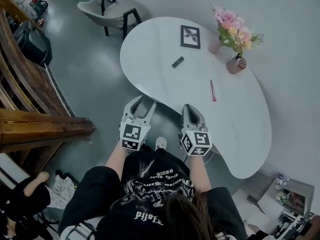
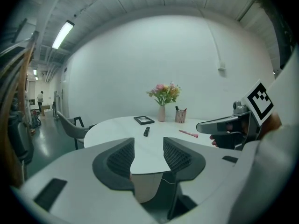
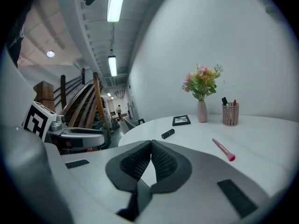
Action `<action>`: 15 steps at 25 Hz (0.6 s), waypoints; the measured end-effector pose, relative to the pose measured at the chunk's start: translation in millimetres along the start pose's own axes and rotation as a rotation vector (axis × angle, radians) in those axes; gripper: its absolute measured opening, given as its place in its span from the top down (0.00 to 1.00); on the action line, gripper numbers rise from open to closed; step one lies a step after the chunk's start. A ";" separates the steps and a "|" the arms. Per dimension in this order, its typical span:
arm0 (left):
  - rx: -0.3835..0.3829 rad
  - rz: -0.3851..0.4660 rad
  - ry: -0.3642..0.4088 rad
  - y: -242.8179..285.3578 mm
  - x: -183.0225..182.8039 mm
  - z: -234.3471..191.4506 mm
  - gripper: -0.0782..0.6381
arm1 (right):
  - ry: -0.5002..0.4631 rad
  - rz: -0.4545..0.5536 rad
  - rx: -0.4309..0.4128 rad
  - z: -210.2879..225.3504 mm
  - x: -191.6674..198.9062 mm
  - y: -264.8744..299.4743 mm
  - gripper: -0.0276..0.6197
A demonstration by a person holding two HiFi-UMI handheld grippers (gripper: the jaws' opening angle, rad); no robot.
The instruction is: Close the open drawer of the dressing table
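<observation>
The white kidney-shaped dressing table (image 1: pixel 165 74) fills the middle of the head view; no drawer shows in any view. My left gripper (image 1: pixel 141 103) hangs at the table's near edge with its jaws apart and nothing between them, and in the left gripper view (image 2: pixel 148 148) the tabletop (image 2: pixel 117 125) shows through the gap. My right gripper (image 1: pixel 191 109) is beside it, also at the near edge, with its jaw tips touching and empty (image 3: pixel 151 148). Both point level toward the table.
On the table lie a black photo frame (image 1: pixel 190 36), a black tube (image 1: pixel 177 62), a pink brush (image 1: pixel 213 90), a vase of flowers (image 1: pixel 232 29) and a pen cup (image 1: pixel 236 64). A grey chair (image 1: pixel 112 9) stands behind the table, and wooden railings (image 1: pixel 30 84) run along the left.
</observation>
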State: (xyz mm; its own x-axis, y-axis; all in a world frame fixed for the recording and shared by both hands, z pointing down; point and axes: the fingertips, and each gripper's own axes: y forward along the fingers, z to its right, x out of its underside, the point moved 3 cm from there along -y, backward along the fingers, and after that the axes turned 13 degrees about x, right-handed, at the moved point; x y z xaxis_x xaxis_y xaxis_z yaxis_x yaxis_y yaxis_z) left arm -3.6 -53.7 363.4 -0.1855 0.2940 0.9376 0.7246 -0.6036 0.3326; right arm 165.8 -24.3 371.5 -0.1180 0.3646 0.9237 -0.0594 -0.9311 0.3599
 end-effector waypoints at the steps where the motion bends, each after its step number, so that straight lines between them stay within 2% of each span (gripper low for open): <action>1: -0.007 0.007 -0.001 -0.1 -2.4 0.9 0.61 | -0.005 0.005 -0.001 1.8 -2.5 -0.7 0.92; 8: -0.037 0.034 0.010 -4.1 -13.6 7.4 0.61 | -0.026 0.028 -0.005 8.4 -12.0 -8.9 0.92; 13: -0.058 0.054 0.000 -11.9 -13.9 9.6 0.70 | -0.030 0.041 -0.017 5.1 -12.3 -13.7 0.92; 15: -0.065 0.058 -0.022 -14.6 -13.8 10.7 0.78 | -0.033 0.039 -0.020 4.3 -10.3 -16.2 0.92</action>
State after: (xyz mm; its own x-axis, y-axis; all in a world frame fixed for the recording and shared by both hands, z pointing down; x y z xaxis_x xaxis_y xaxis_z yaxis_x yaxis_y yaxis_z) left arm -4.5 -41.0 344.5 -0.1297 0.2730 0.9532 0.6892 -0.6663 0.2847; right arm 172.3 -13.0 356.6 -0.0876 0.3272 0.9409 -0.0754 -0.9440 0.3213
